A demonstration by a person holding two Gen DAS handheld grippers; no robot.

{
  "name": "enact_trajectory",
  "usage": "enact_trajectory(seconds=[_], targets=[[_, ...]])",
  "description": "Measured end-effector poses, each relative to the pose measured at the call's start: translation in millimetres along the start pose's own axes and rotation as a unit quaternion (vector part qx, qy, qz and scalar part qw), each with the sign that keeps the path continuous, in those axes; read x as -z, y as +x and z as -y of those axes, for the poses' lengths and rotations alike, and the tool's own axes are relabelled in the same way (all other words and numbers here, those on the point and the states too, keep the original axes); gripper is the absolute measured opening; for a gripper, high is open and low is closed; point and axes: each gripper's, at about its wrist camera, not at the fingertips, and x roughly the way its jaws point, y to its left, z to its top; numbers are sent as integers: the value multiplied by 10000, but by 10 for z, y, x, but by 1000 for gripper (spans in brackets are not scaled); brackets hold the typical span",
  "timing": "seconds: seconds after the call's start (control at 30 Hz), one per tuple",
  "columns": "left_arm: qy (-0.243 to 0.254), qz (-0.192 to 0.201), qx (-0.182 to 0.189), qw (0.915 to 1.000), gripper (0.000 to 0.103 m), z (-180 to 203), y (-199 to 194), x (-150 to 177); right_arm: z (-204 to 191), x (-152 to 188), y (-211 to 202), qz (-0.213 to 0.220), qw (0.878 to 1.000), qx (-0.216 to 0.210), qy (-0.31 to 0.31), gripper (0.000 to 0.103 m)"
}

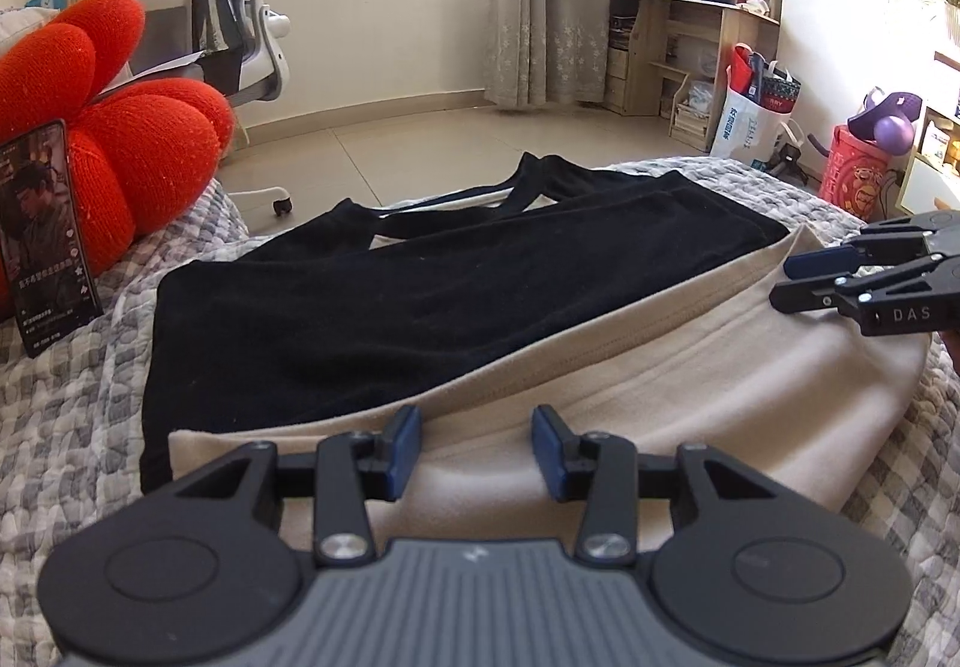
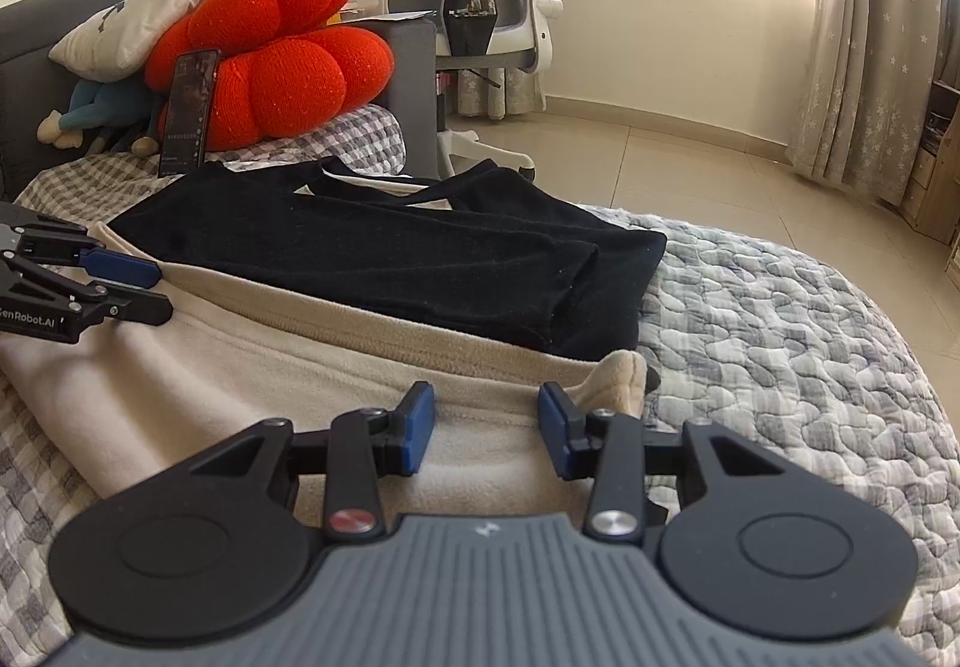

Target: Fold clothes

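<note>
Here, soft beige fleece garment (image 1: 690,403) underlies smooth folded black garment (image 1: 372,307).

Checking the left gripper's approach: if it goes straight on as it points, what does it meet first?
Probably the beige garment under its open left gripper; the black garment lies just beyond. Depth is uncertain.
</note>
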Motion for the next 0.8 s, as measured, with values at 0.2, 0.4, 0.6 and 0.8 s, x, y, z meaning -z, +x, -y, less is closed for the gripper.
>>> enact_trajectory(seconds=[0.2,0.4,0.6,0.8], targets=[[100,145,-116,9998,24,100,-95,92,-92,71,-44,134,9996,27,-261,11],[-41,383,-129,9992,3,113,-159,139,-140,89,-92,333,9988,205,-288,6],[-191,726,-154,9971,2,90,-251,97,-190,47,-187,608,9964,431,-406,5],[-288,905,-204,9953,2,88,-210,-17,-181,-64,-123,678,9942,640,-527,5]])
